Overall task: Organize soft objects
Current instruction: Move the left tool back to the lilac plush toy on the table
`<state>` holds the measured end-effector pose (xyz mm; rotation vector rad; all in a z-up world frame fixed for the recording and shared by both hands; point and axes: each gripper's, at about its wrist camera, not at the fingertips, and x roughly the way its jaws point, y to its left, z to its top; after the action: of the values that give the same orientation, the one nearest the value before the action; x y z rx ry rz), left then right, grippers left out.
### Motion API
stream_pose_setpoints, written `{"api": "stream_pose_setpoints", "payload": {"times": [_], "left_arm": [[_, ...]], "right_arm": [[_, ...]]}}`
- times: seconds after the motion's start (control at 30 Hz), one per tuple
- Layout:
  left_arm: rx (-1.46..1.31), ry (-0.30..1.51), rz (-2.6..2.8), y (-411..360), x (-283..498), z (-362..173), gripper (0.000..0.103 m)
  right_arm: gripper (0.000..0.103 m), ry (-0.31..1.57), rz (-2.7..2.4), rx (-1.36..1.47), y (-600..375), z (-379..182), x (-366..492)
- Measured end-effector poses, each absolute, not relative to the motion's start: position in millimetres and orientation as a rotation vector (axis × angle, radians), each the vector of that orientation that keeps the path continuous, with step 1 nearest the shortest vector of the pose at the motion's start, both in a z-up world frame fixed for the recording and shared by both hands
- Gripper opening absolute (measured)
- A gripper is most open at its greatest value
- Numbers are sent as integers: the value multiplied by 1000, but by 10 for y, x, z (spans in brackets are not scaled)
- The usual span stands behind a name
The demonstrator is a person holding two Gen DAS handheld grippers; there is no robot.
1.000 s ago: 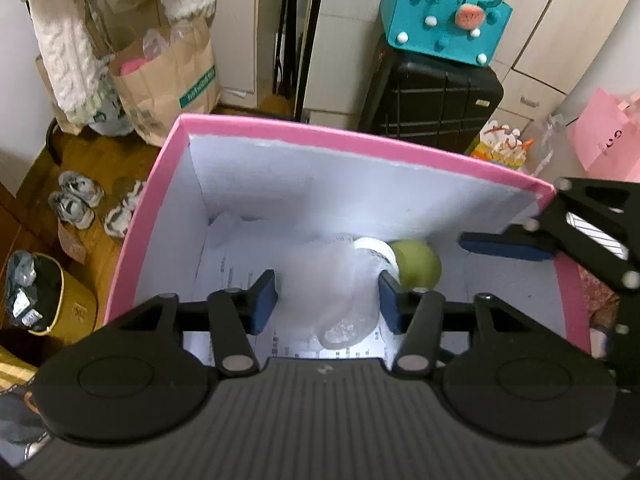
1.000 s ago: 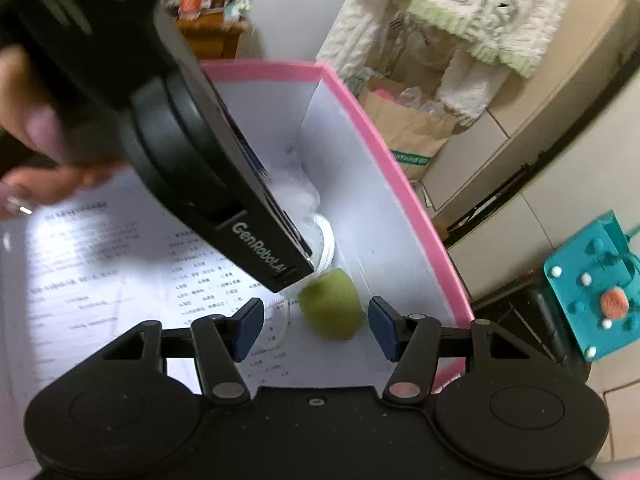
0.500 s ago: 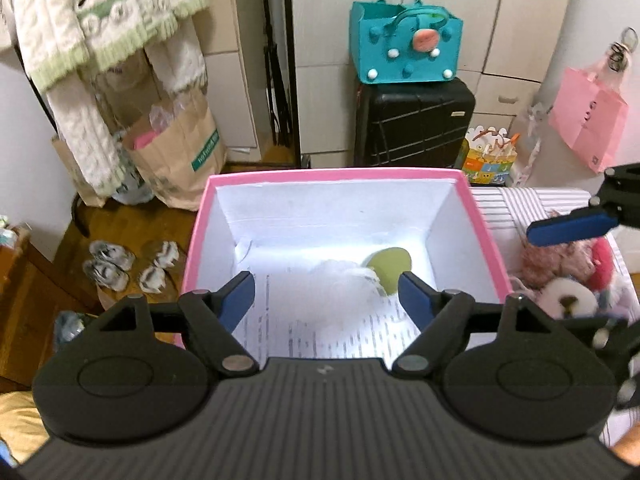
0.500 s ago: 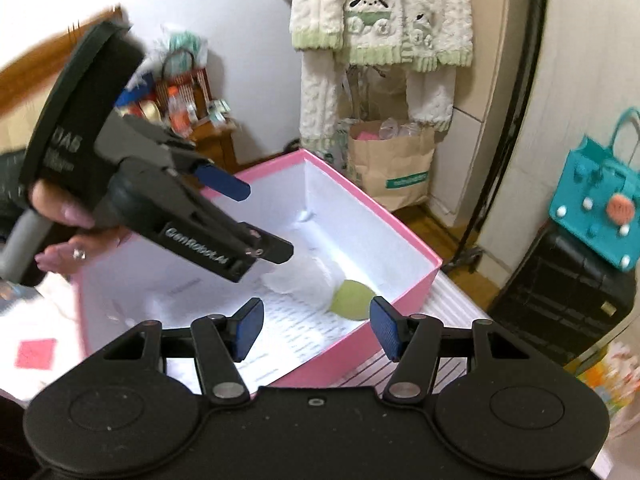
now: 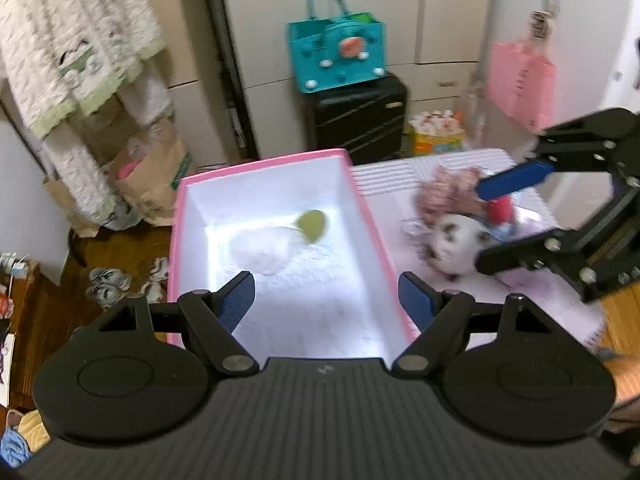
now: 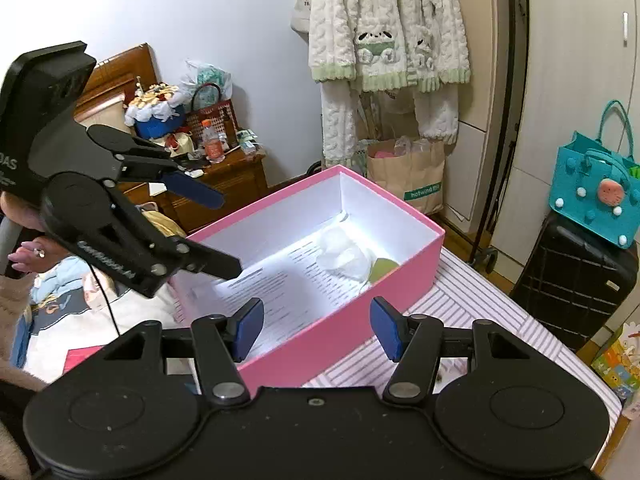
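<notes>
Box: pink cardboard box [image 6: 352,312] with white inside, holding green soft ball [image 5: 312,225] beside crumpled white bag [image 5: 262,249].
Left gripper [image 5: 326,300]: wide, empty.
Right gripper [image 6: 316,326]: parted, empty.

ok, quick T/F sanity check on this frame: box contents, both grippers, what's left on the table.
1. The pink box holds a green soft ball and a white fluffy item. True.
2. The left gripper is clamped on the green ball. False: its jaws are open and empty, above the box.
3. The right gripper holds nothing. True.
4. All soft toys are already in the box. False: a pile of plush toys sits on the striped cloth beside it.
5. The box has a lid on. False: it is open-topped.
</notes>
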<state>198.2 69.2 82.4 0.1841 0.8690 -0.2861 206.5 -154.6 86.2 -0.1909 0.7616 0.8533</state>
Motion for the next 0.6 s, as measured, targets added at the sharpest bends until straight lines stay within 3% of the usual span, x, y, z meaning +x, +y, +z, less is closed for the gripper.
{"api": "stream_pose_setpoints", "payload": {"times": [0.3, 0.6], "left_arm": [[238, 850, -421, 229, 1323, 997, 78], [303, 860, -534, -239, 1048, 838, 78]], "right_arm": [[64, 780, 826, -173, -2012, 899, 1556], [65, 795, 788, -171, -2399, 637, 1209]]}}
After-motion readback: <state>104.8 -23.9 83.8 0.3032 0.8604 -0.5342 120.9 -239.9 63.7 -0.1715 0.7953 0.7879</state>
